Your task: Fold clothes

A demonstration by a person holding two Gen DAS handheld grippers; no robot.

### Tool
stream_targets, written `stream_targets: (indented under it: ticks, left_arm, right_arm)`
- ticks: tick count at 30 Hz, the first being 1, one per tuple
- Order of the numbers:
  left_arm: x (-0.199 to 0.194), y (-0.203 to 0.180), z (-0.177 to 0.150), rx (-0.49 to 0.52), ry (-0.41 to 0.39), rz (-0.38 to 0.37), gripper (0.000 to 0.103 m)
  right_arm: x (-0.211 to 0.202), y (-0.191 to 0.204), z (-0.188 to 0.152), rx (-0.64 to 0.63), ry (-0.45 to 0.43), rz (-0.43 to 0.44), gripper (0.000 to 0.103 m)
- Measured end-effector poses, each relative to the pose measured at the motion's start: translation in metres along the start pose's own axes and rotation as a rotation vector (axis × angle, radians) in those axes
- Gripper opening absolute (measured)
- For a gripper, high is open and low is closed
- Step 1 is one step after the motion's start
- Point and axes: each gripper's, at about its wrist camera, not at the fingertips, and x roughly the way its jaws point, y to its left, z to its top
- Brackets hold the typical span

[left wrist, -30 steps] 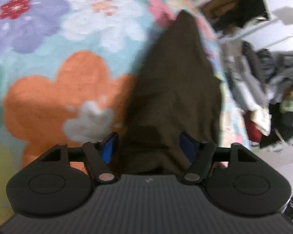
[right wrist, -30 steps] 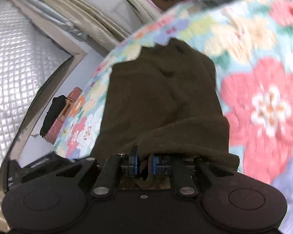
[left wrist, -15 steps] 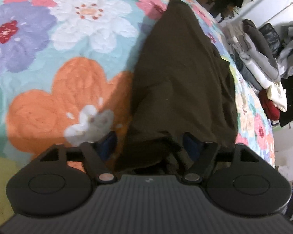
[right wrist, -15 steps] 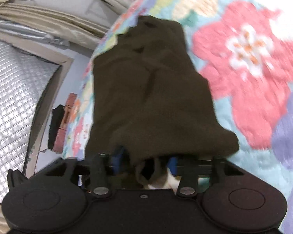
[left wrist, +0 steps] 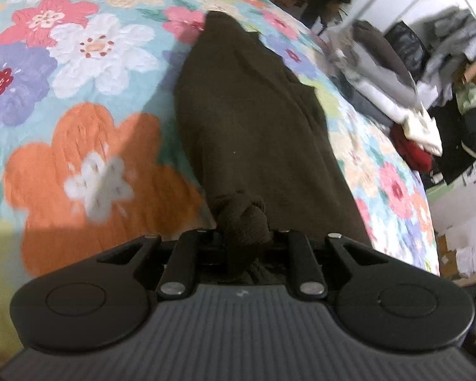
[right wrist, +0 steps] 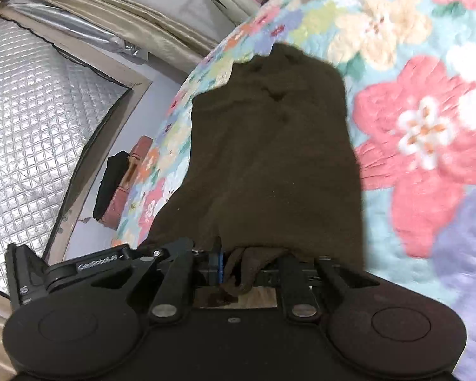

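Observation:
A dark brown garment (left wrist: 254, 120) lies lengthwise on the floral bedspread (left wrist: 79, 63), stretching away from both grippers. My left gripper (left wrist: 246, 238) is shut on a bunched edge of the garment at its near end. In the right wrist view the same garment (right wrist: 269, 146) runs away over the bedspread (right wrist: 428, 127). My right gripper (right wrist: 241, 266) is shut on a fold of its near edge, with cloth hanging between the fingers.
A heap of grey, white and red clothes (left wrist: 396, 95) lies beyond the bed's right edge. On the other side are a quilted silver panel (right wrist: 31, 127), a curtain, and a reddish stool with a black cloth (right wrist: 120, 177) by the bed edge.
My left gripper was open around the garment's edge and has shut on it. My right gripper loosened half a second ago and is shut on the cloth again.

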Motion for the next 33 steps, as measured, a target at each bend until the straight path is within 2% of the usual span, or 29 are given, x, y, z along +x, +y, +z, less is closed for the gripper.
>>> stream_targets:
  ticks: [3,12,16,21,24,26,28,30,33]
  left_arm:
    - [-0.019,-0.019,-0.019,-0.005,0.012,-0.011,0.015]
    - [-0.076,-0.052,-0.067,-0.002,0.044,-0.034,0.015]
    - [-0.078,-0.053,-0.069,0.006,0.039,-0.036,0.015]
    - [-0.066,-0.057,-0.067,0.035,0.039,0.001,0.015]
    - [-0.055,-0.058,-0.056,0.046,0.048,-0.026,0.015]
    - [-0.044,-0.056,-0.037,0.035,0.047,-0.064,0.015]
    - [-0.033,-0.054,-0.011,0.045,0.034,-0.077,0.015]
    - [-0.018,-0.052,0.02,0.081,0.02,-0.062,0.015]
    - [0.008,-0.041,0.066,0.084,0.008,-0.05,0.015]
  right_arm:
    - [-0.035,0.001,0.001,-0.003,0.001,0.03,0.016]
    - [-0.107,0.02,-0.031,-0.088,0.031,0.001,0.016]
    - [-0.11,0.031,-0.031,-0.154,0.018,-0.02,0.016]
    - [-0.1,0.03,-0.033,-0.191,0.013,-0.064,0.016]
    - [-0.091,0.029,-0.023,-0.203,-0.002,-0.079,0.016]
    - [-0.08,0.037,-0.007,-0.257,-0.03,-0.088,0.016]
    - [-0.063,0.054,0.011,-0.302,-0.048,-0.092,0.016]
    - [-0.032,0.067,0.04,-0.36,-0.025,-0.101,0.016]
    - [0.013,0.087,0.081,-0.443,0.008,-0.121,0.016]
